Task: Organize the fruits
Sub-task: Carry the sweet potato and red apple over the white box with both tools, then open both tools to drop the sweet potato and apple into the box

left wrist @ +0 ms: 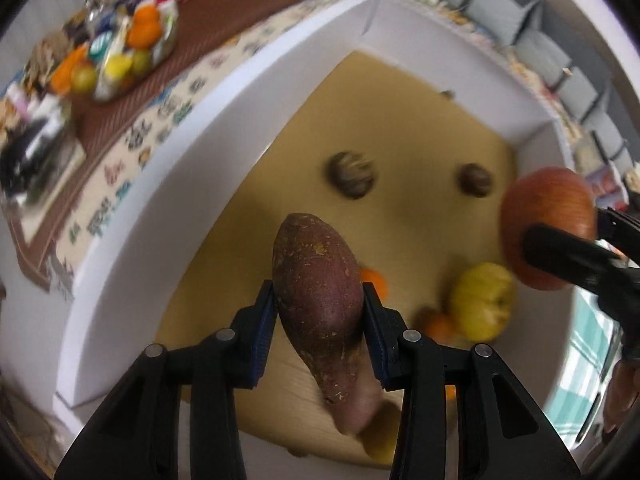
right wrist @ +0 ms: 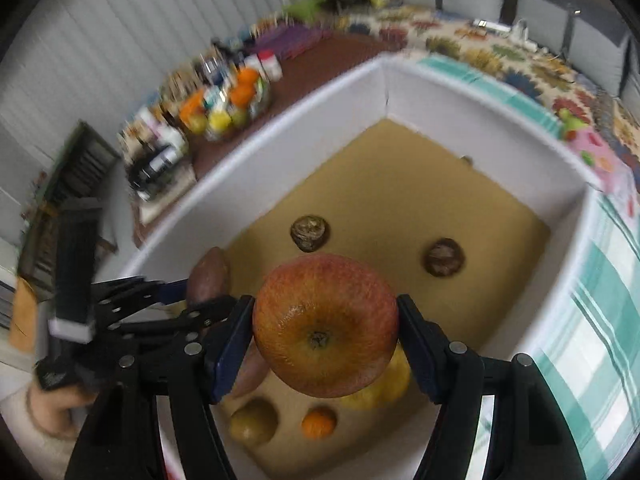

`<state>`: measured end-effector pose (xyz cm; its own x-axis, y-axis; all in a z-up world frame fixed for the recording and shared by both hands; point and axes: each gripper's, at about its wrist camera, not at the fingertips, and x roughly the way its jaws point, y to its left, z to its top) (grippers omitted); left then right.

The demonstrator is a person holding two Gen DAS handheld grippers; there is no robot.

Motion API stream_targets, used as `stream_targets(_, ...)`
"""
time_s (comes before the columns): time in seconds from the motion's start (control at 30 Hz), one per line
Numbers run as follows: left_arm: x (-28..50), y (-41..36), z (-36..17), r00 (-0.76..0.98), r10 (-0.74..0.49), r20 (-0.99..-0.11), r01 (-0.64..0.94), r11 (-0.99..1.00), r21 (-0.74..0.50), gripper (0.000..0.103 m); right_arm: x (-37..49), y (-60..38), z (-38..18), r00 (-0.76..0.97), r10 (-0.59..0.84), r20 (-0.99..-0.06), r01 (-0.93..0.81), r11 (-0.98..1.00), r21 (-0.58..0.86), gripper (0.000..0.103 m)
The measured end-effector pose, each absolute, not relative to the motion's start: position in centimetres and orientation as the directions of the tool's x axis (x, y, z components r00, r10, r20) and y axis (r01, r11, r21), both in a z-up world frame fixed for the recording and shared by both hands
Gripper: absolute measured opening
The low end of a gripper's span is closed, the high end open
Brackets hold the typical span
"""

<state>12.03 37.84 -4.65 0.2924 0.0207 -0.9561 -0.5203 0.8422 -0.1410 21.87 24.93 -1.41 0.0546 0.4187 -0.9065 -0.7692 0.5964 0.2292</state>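
The long, reddish-purple sweet potato (left wrist: 320, 300) hung above the white-walled box (left wrist: 168, 184), its long axis running along the fingers of the left gripper (left wrist: 320, 316), the blunt end pointing away toward the far corner of the box and the tapered tip coming back between the black arms. That gripper's two blue-padded fingers (left wrist: 264, 332) were closed in on the potato's flanks, pinching it about mid-length. Beside it, toward the box's right wall, the right gripper (right wrist: 326, 328) held a round red-orange apple (right wrist: 326, 326), spread only as wide as the fruit and clamped on its two sides, with the apple's blossom end turned back toward the wrist camera. Both fruits were held over the tan floor (right wrist: 400, 184) of the box, off its surface. Down on that floor lay two dark brown round fruits (right wrist: 310, 233), well apart from each other near the middle, and nearer the front edge a yellow-green apple (left wrist: 482, 300), a small orange fruit (right wrist: 318, 423) and a dull olive round fruit (right wrist: 253, 422). Beyond the box's left wall, a clear tray of mixed oranges and yellow fruit (left wrist: 120, 56) sat on a brown mat (left wrist: 240, 4).
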Motion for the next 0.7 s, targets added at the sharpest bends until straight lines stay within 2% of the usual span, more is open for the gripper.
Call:
stream_targets(0.27,12.2,39.4,-8.2,0.169,-0.025,-0.985,-0.577,0.808,-0.119,0.044,23.6,28.8,-9.0,0.047,0.191,-0.98,-0.788,0.611,0.081,0.07)
stream_targets(0.3,12.1,39.4,-7.9,0.177,-0.017,-0.984,-0.574,0.811,-0.117,0.05,23.6,28.9,-9.4,0.046,0.177,-0.983,-0.789,0.61,0.073,0.07)
stream_targets(0.33,12.1,39.4,-7.6,0.181,0.001,-0.984,-0.573,0.813,-0.104,0.063,23.7,28.9,-9.6,0.046,0.177,-0.983,-0.788,0.611,0.073,0.071)
stream_targets(0.4,11.7,39.3,-6.9,0.206,0.023,-0.978,-0.575,0.812,-0.102,0.073,23.9,28.4,-9.0,0.061,0.205,-0.977,-0.775,0.626,0.083,0.073)
stream_targets(0.47,10.8,39.1,-5.6,0.26,0.045,-0.965,-0.57,0.813,-0.116,0.074,24.2,26.9,-7.0,0.092,0.254,-0.963,-0.755,0.649,0.099,0.091)
stream_targets(0.57,8.9,37.4,-2.1,0.352,0.135,-0.926,-0.539,0.838,-0.083,0.074,24.0,23.6,-2.3,0.175,0.353,-0.919,-0.724,0.678,0.123,0.102)
stream_targets(0.7,5.8,33.6,3.1,0.466,0.322,-0.824,-0.52,0.853,0.038,0.085,22.5,20.5,2.4,0.248,0.384,-0.889,-0.713,0.694,0.101,0.103)
